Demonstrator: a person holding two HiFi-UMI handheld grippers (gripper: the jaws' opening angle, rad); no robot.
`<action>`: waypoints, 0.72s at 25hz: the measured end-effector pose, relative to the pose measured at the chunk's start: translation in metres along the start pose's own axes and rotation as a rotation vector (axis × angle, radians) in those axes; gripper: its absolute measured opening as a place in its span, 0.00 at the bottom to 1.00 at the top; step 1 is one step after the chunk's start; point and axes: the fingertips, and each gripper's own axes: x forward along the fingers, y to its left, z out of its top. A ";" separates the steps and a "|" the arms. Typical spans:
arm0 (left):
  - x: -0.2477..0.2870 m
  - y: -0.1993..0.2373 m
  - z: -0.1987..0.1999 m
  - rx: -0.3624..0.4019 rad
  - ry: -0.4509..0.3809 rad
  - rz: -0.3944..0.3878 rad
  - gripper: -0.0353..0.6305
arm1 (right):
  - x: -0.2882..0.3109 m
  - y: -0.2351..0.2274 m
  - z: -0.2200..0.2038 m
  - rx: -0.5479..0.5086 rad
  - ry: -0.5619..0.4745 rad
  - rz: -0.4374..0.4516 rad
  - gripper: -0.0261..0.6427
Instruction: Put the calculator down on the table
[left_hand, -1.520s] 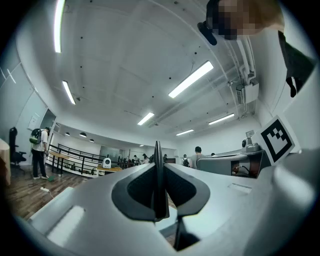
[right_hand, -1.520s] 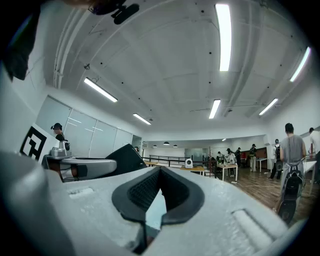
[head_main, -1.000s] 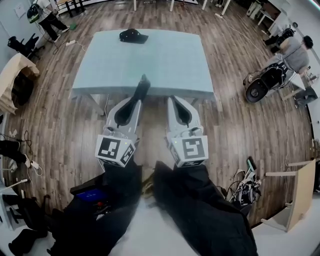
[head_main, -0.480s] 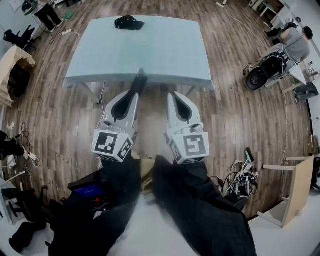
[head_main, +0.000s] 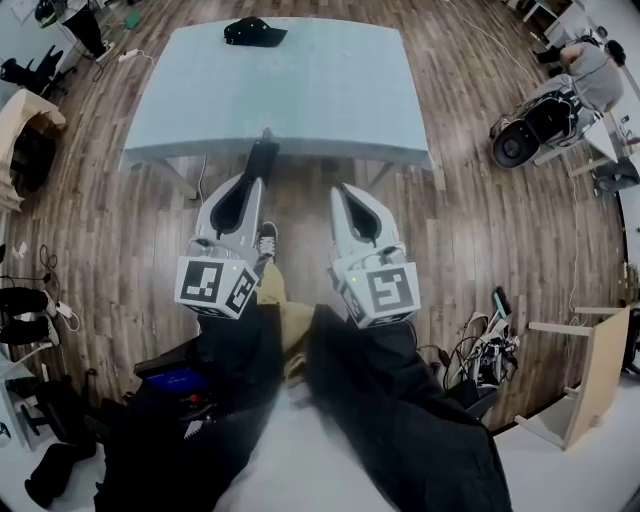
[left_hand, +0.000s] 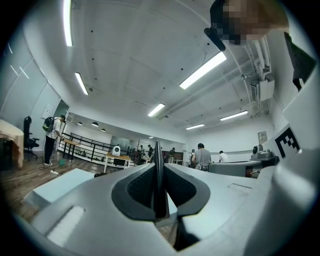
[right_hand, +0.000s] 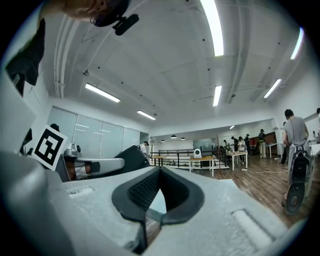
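The left gripper (head_main: 252, 182) pinches a thin, flat black calculator (head_main: 263, 158) by its near end, just short of the near edge of the pale blue rectangular table (head_main: 300, 100). The right gripper (head_main: 346, 190) has its jaws pressed together, empty. The calculator looks light, rigid and slick, so an end grip should suffice.

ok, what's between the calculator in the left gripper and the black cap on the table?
Bare table, in the head view. The calculator, clamped in the left gripper, shows at the near edge; the black cap sits at the far edge.
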 end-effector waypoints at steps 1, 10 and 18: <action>0.006 0.007 -0.003 -0.002 0.000 0.002 0.12 | 0.007 -0.003 -0.005 -0.003 0.008 -0.001 0.04; 0.087 0.074 0.000 -0.007 -0.007 0.022 0.12 | 0.105 -0.044 -0.003 -0.059 0.003 0.004 0.04; 0.173 0.147 -0.002 -0.003 0.023 0.002 0.12 | 0.218 -0.074 0.004 -0.018 -0.005 -0.001 0.04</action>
